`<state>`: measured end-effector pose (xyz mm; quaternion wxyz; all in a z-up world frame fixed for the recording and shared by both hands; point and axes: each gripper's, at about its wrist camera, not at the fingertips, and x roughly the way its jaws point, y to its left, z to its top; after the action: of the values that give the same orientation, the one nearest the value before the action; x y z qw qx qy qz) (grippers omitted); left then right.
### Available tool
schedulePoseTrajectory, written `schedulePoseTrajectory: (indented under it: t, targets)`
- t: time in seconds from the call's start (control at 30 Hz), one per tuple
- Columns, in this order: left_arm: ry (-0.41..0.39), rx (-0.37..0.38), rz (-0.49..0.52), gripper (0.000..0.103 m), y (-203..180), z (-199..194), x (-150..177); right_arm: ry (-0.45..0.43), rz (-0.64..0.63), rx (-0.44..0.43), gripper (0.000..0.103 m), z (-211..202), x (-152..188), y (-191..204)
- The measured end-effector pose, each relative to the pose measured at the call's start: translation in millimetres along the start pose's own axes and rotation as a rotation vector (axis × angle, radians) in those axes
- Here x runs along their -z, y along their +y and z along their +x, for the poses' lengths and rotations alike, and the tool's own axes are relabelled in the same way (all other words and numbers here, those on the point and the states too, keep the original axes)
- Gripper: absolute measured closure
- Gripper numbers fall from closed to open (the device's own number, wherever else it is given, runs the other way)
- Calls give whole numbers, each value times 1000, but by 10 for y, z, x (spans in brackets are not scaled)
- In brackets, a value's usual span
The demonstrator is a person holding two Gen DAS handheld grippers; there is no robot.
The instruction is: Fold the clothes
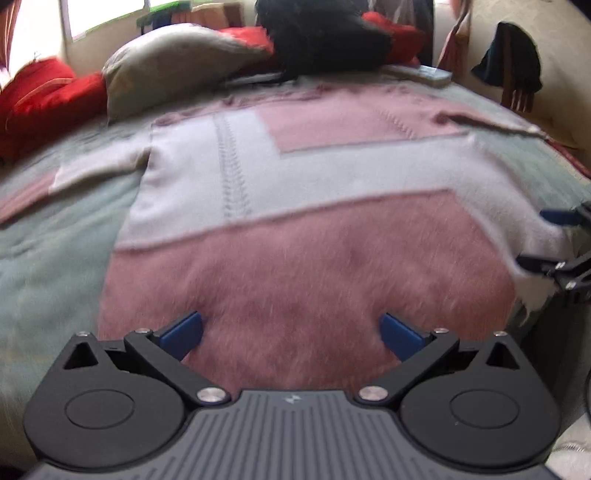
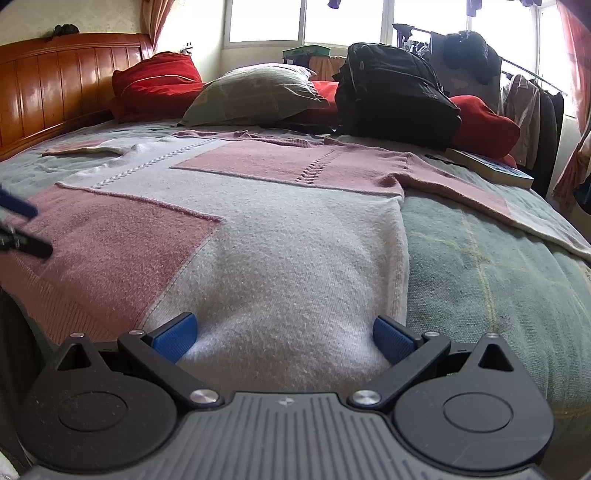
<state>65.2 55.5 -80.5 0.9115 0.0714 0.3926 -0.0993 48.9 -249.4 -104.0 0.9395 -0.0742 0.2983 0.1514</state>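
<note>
1. A bed (image 2: 480,258) covered in a pale green checked blanket is filling both views, with a wooden headboard (image 2: 55,85) standing at its far left end and bright windows (image 2: 306,18) glowing behind it.

2. A pink and white knitted sweater (image 2: 280,229) is lying flat and face up on the blanket, taking up most of the bed. Its hem is sitting at the near edge, its collar is pointing toward the pillows, and both sleeves are spreading outward to the sides.

3. A black backpack (image 2: 395,96) is resting at the far side of the bed, just beyond the collar, among red cushions (image 2: 159,81) and a grey-green pillow (image 2: 255,92). A book (image 2: 491,166) is lying near the right sleeve.

4. The right gripper (image 2: 284,336) is hovering low over the white lower corner of the sweater, its blue fingers (image 2: 175,338) spread wide apart and holding nothing.

5. The left gripper (image 1: 291,336) is hovering over the pink lower corner, fingers likewise spread wide and empty. This view is blurring slightly.

6. Judging by the layout, the folding is barely beginning: the sweater appears laid out and smoothed, but no fold is showing yet. Sleeves, sides and the final halving all seem to be remaining.
</note>
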Motion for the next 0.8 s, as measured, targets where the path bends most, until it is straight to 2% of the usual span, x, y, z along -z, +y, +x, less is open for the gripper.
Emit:
schedulePoseTrajectory:
  t: [0.1, 0.27, 0.37, 0.43, 0.63, 0.7, 0.8]
  targets:
    - [-7, -8, 46, 1, -26, -85, 37, -2, -5, -1, 0, -6, 12, 3]
    - [-27, -122, 145, 1, -123, -194, 92, -3, -9, 1, 0, -14, 25, 17]
    - [-61, -128, 179, 1, -140, -234, 118, -2, -10, 4, 0, -16, 28, 26]
    - [-63, -105, 155, 1, -100, -202, 118, 0, -11, 7, 0, -17, 27, 34]
    - [-33, -19, 1, 1, 98, -144, 118, 12, -17, 10, 0, -42, 32, 46]
    - [-50, 0, -26, 1, 183, -209, 77, 29, -15, 19, 0, -64, 2, 61]
    - [-105, -14, -53, 1, 396, -365, -73, 37, 31, -4, 0, -147, -87, 73]
